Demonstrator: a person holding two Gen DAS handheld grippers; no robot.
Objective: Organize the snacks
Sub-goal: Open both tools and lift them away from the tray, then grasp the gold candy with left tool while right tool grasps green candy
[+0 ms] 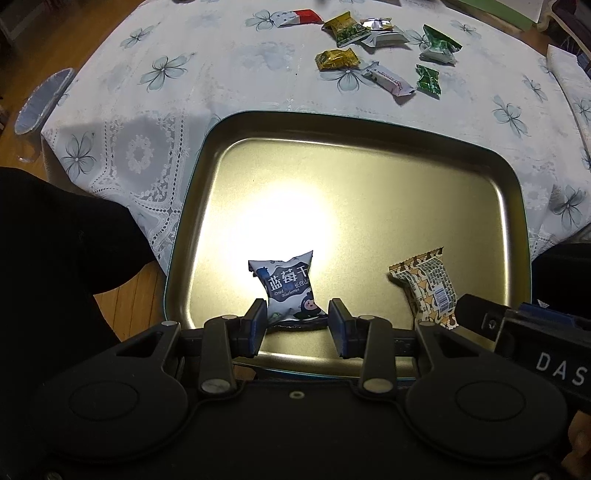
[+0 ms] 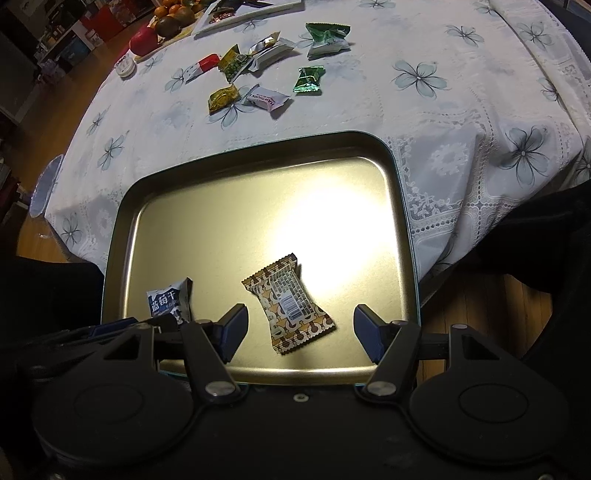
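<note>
Left claw (image 1: 297,319) stands apart around the blueberry packet (image 1: 290,291), pads not touching; right claw (image 2: 300,334) gapes around the brown packet (image 2: 291,308), both low in the gold tray (image 1: 369,177).

Domestic setting: a home dining room. Indicators: round table with floral lace tablecloth (image 2: 424,110), wooden plank floor (image 2: 476,306), fruit (image 2: 162,22) at 11 o'clock, cluttered shelving (image 2: 66,40) at 10 o'clock behind the fruit.

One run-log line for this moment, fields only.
tray: blueberry packet, brown patterned packet | left tool: open, straddling blueberry packet | right tool: open | loose snacks: on tablecloth
</note>
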